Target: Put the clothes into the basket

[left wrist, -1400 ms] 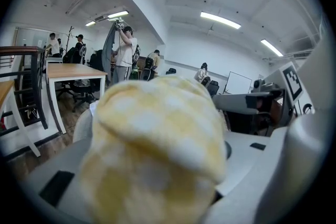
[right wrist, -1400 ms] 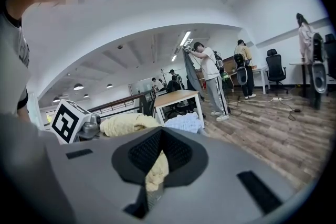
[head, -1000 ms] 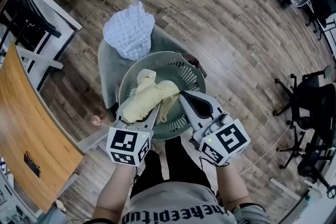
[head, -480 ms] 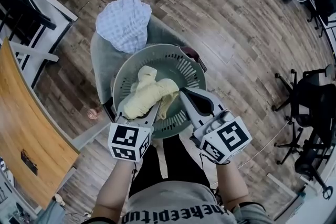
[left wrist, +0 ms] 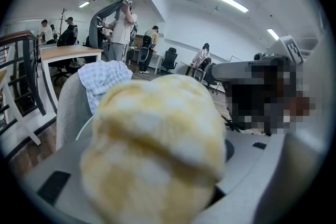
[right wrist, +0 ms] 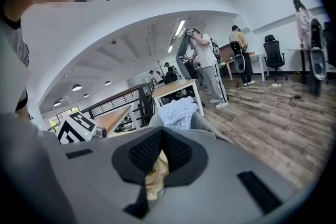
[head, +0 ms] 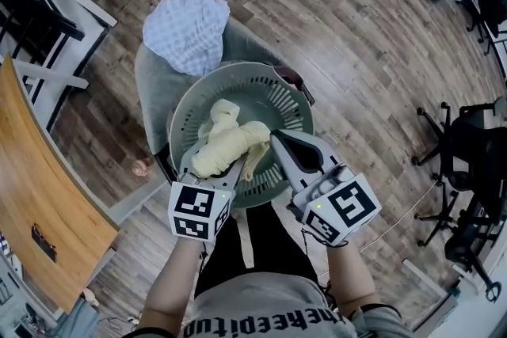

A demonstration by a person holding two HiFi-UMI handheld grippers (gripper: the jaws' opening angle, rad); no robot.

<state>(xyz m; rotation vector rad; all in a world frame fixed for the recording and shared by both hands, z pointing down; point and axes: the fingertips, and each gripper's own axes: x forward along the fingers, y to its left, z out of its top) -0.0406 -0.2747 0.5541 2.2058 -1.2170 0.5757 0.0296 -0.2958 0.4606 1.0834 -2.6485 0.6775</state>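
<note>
A round grey-green basket (head: 295, 96) stands on a grey chair (head: 153, 95). A bundled yellow checked garment (head: 226, 140) lies inside it. My left gripper (head: 212, 164) reaches in from the near rim. Its jaws have just been opening, and the garment (left wrist: 157, 149) lies between them with a dark gap at the right jaw. My right gripper (head: 275, 138) touches the garment's right end. Its dark pads are shut on a fold of yellow cloth (right wrist: 156, 173). A blue-and-white checked cloth (head: 188, 28) hangs over the chair back beyond the basket.
A wooden desk (head: 32, 170) runs along the left, with a black rack behind it. Black office chairs (head: 467, 162) stand at the right on the plank floor. Several people (left wrist: 123, 23) stand far off by desks. My legs are close under the basket's near rim.
Both grippers and the yellow garment have sunk a little deeper into the basket. The left jaws stand slightly wider around the bundle.
</note>
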